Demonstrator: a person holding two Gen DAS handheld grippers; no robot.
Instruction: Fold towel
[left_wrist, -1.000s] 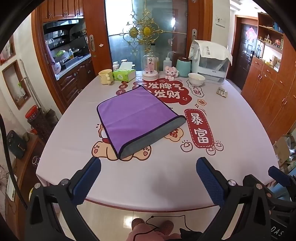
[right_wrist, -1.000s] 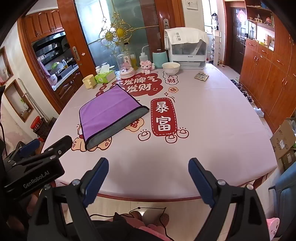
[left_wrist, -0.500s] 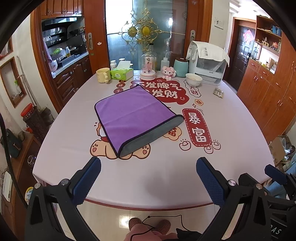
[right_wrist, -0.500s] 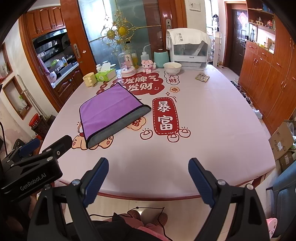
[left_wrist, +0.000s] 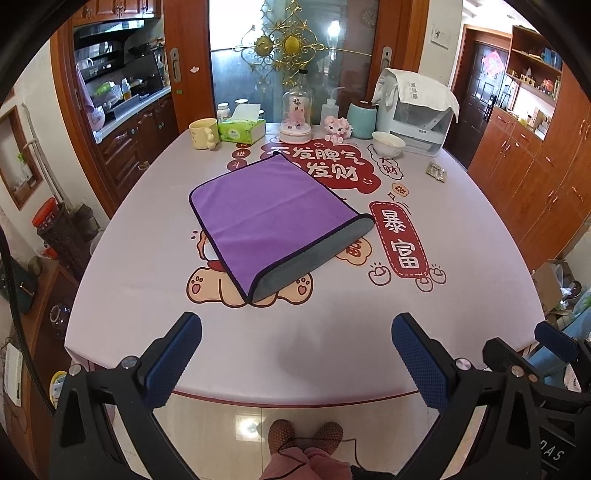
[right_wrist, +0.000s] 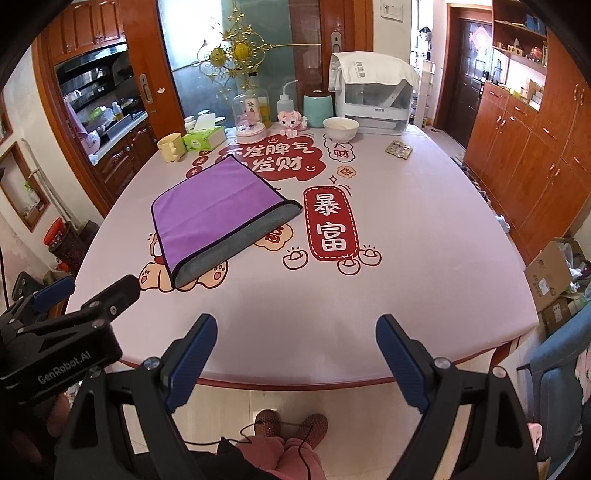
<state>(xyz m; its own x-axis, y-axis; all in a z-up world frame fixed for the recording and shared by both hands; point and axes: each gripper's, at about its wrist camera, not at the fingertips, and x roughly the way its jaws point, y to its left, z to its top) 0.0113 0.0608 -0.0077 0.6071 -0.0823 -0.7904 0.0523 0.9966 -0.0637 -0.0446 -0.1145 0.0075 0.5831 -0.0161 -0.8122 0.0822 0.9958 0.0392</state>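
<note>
A purple towel with a grey underside lies folded flat on the table, its grey folded edge toward the near right. It also shows in the right wrist view. My left gripper is open and empty, held over the table's near edge, well short of the towel. My right gripper is open and empty, also at the near edge, to the right of the towel. The left gripper's body shows at the lower left of the right wrist view.
At the table's far side stand a yellow mug, a green tissue box, a glass dome, a teal canister, a white bowl and a white appliance. A blister pack lies far right. Wooden cabinets line the right wall.
Both grippers have drawn back and risen a little from the table, so the towel looks slightly farther off. The towel has not moved. Both grippers stay open.
</note>
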